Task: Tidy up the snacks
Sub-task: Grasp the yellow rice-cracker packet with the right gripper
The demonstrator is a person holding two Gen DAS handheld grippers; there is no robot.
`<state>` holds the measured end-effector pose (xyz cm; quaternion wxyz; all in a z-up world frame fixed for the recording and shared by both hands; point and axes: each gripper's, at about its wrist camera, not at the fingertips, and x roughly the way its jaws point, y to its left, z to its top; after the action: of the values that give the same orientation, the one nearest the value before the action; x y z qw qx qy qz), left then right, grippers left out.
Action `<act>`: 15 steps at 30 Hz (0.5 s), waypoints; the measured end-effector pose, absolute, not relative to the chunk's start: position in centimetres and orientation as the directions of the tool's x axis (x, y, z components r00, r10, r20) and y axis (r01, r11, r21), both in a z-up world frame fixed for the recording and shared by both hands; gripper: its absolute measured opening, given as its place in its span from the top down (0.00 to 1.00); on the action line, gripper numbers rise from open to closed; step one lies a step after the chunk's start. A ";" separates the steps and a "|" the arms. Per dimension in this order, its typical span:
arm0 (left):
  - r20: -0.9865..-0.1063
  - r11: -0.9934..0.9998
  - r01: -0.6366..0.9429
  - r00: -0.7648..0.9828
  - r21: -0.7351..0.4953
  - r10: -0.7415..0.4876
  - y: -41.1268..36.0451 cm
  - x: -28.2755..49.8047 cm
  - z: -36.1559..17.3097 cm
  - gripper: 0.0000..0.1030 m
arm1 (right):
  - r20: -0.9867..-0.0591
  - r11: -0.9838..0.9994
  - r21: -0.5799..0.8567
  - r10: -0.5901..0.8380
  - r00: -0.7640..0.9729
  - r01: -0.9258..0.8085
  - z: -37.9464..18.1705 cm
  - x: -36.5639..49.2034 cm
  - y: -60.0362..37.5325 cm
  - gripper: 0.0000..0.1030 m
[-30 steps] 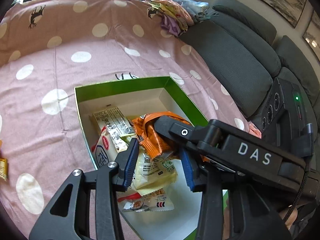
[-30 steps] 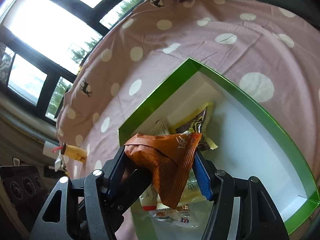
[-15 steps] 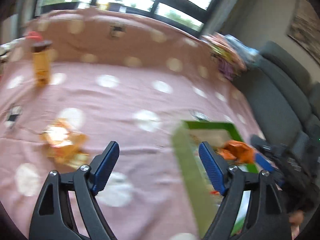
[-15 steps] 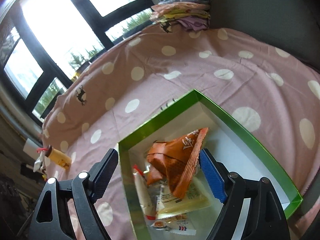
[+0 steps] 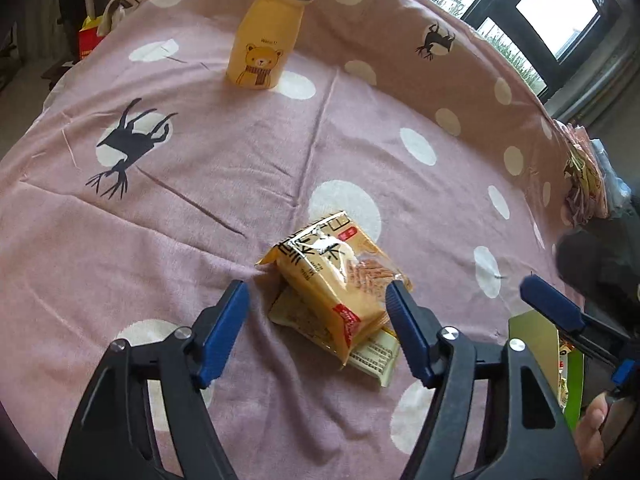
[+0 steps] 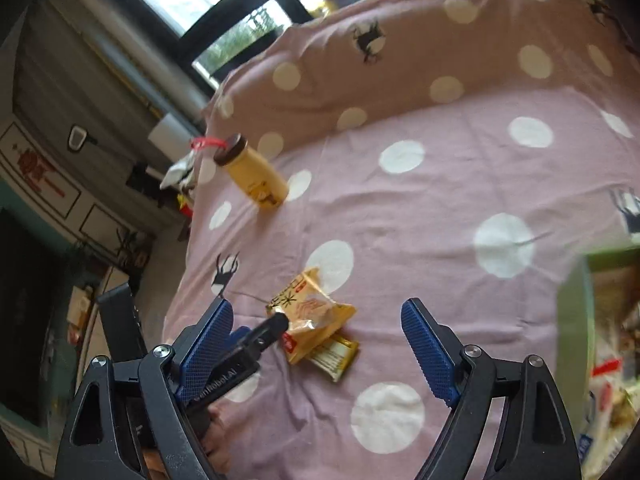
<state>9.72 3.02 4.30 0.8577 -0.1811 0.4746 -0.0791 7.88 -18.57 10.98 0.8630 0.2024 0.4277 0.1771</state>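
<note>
A yellow snack packet (image 5: 332, 276) lies on the pink dotted cloth (image 5: 240, 168), on top of a flatter yellow packet (image 5: 370, 356). My left gripper (image 5: 316, 304) hangs just over them. Its jaws are closing with the top packet between them, and the pads are not pressing on it. My right gripper (image 6: 316, 316) is empty and its jaws are opening, with the same yellow packet (image 6: 312, 312) lying further out on the cloth. One of the left gripper's fingers (image 6: 276, 324) reaches that packet's left end. The green box (image 6: 572, 320) holds several snacks at the right edge.
A yellow bottle with a bear on it (image 5: 264, 40) stands upright at the far side of the cloth. One of the right gripper's fingers (image 5: 552, 310) shows at the right, beside the green box's wall (image 5: 572, 376). Folded clothes (image 5: 584, 184) lie far right.
Both grippers swung left, away from the green box to the yellow packets. The right gripper let the orange packet go into the box. The left jaws opened wide, then narrowed.
</note>
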 end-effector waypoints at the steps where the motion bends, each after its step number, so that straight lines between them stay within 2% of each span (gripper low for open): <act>1: -0.790 0.919 -0.036 0.525 -0.392 -0.316 3.0 9.9 3.9 0.41 | -0.677 0.848 0.509 0.500 0.540 -0.146 10.1 9.3 -17.4 0.16; 5: -0.778 0.896 -0.027 0.508 -0.444 -0.370 3.2 10.5 3.2 0.52 | -0.729 0.864 0.486 0.483 0.484 -0.130 7.2 13.0 -15.3 0.17; 7: -0.763 0.875 -0.027 0.503 -0.484 -0.407 3.4 10.7 3.1 0.60 | -0.756 0.876 0.464 0.467 0.459 -0.128 5.7 14.3 -14.2 0.24; 10: -0.754 0.867 -0.019 0.503 -0.497 -0.421 3.2 10.8 3.2 0.67 | -0.764 0.859 0.491 0.504 0.403 -0.142 3.9 15.2 -13.4 0.27; 11: -0.750 0.867 -0.013 0.507 -0.499 -0.424 3.1 10.8 3.2 0.70 | -0.768 0.855 0.498 0.513 0.383 -0.145 3.3 15.4 -13.1 0.36; 12: -0.751 0.871 -0.005 0.508 -0.492 -0.421 2.9 10.7 3.3 0.72 | -0.775 0.852 0.501 0.519 0.360 -0.151 2.7 15.4 -12.8 0.40; 14: -0.752 0.881 0.008 0.517 -0.473 -0.408 2.7 10.4 3.6 0.74 | -0.793 0.861 0.485 0.508 0.337 -0.156 2.2 15.7 -12.0 0.48; 15: -0.749 0.882 0.014 0.522 -0.472 -0.409 2.6 10.3 3.8 0.74 | -0.794 0.865 0.477 0.499 0.347 -0.155 2.1 15.4 -12.0 0.49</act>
<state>10.31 2.60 3.80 0.8470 -0.2087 0.4728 -0.1249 15.44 -12.01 2.07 0.8048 0.1614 0.5339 0.2033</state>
